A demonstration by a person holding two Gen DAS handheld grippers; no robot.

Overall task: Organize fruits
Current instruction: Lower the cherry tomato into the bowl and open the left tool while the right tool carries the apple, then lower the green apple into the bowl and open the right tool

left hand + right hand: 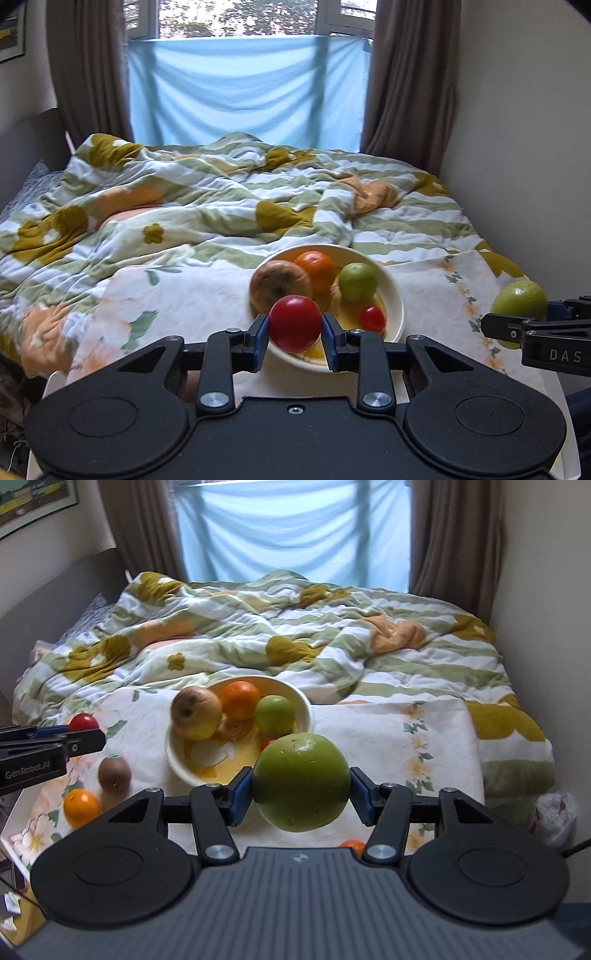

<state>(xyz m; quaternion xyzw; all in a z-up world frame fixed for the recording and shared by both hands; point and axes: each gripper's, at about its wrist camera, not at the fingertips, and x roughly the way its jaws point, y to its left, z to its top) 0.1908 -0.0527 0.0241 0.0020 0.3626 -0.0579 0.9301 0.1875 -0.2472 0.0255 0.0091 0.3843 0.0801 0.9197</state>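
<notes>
My left gripper (294, 326) is shut on a red tomato (294, 323), held above the near rim of a cream bowl (396, 295). In the bowl lie a brownish apple (277, 282), an orange (316, 267), a small green fruit (358, 281) and a small red tomato (372, 318). My right gripper (301, 794) is shut on a large green fruit (301, 781), held in front of the bowl (177, 764) on its right side. That gripper with the green fruit (521, 301) also shows at the right edge of the left wrist view. The left gripper and its tomato (84, 722) appear at the left of the right wrist view.
The bowl stands on a floral cloth (388, 731) over a small table at the foot of a bed with a rumpled flowered quilt (295, 627). A kiwi (114, 771) and an orange (81, 806) lie on the cloth at the left; another orange (352, 845) peeks out below the right gripper. A wall runs along the right.
</notes>
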